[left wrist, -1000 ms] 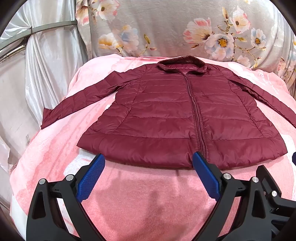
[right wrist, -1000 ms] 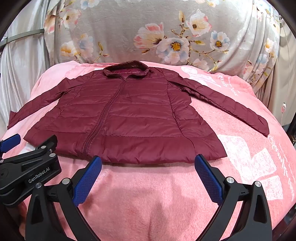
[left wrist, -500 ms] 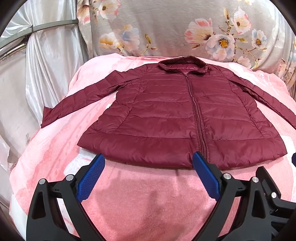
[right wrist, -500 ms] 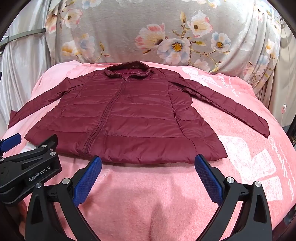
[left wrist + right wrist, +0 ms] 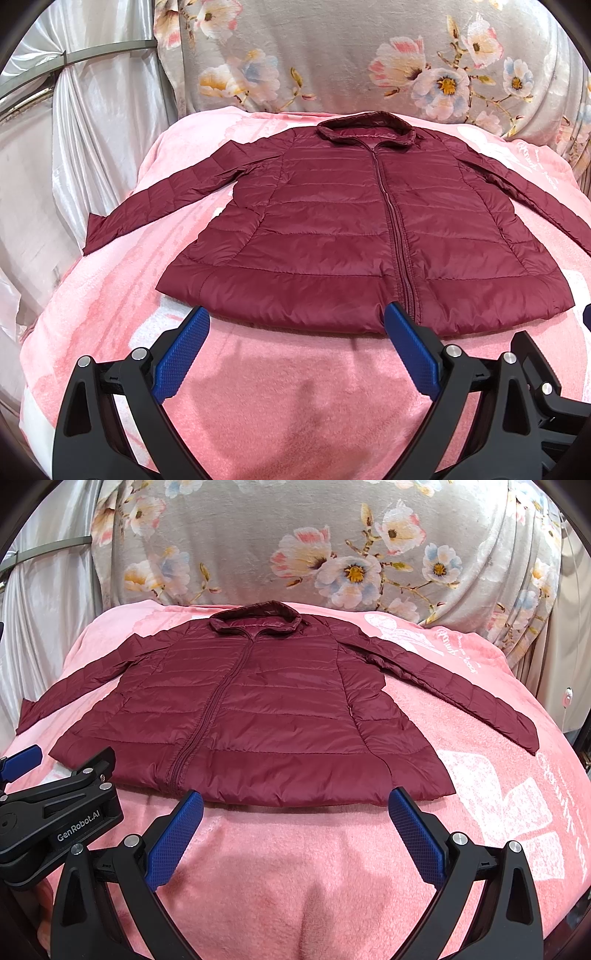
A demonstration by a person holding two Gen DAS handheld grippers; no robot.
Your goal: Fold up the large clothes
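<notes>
A maroon quilted jacket (image 5: pixel 343 225) (image 5: pixel 258 716) lies flat and zipped on a pink blanket (image 5: pixel 280 398) (image 5: pixel 306 882), collar at the far end, both sleeves spread out to the sides. My left gripper (image 5: pixel 297 325) hovers open just short of the hem, left of the zipper, holding nothing. My right gripper (image 5: pixel 295 806) is open too, in front of the hem's right half, empty. The left gripper's black body (image 5: pixel 55 823) shows at the lower left of the right wrist view.
A floral grey cover (image 5: pixel 351 62) (image 5: pixel 314 550) rises behind the blanket. Shiny white drapes (image 5: pixel 85 129) with a metal rail hang at the left. The blanket drops away at its left and right edges.
Both views have barely shifted; the jacket lies the same and both grippers stay open near the hem.
</notes>
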